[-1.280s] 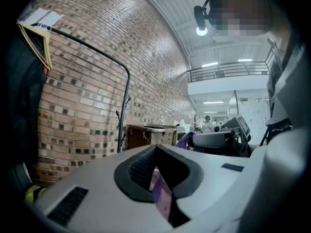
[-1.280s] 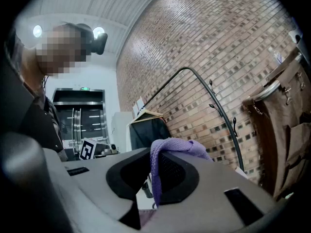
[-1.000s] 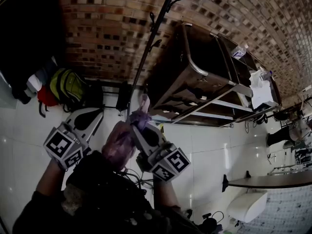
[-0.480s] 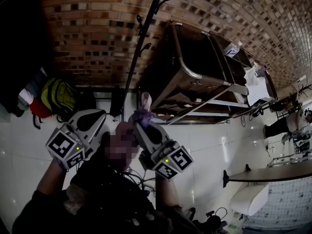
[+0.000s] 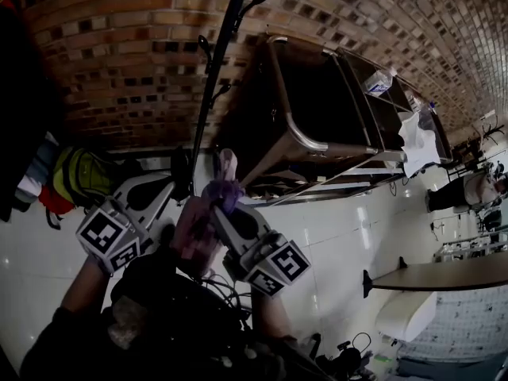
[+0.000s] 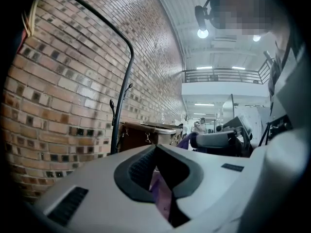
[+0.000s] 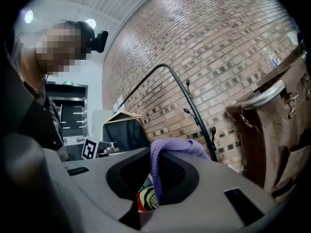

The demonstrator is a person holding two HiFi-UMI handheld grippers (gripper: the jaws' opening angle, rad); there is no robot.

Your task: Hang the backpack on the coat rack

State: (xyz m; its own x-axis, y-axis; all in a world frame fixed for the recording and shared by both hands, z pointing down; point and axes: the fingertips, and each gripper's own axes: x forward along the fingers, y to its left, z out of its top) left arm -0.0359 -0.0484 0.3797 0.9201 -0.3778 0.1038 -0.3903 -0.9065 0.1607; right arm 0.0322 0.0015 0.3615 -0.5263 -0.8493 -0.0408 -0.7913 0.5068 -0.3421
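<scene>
Both grips hold, the left tool clamped on the pinkish-purple fabric backpack and the right tool on its purple woven strap, now carried nearer the tall black metal coat rack, so hooking seems next.

Dim and underexposed in head view, nearly black toward the left edge and bottom corners. Heavily fisheye-bent along the red-brown brick wall. Lit from round white ceiling lamps, glaring in left gripper view. Faintly glinting on glossy white floor tiles.
</scene>
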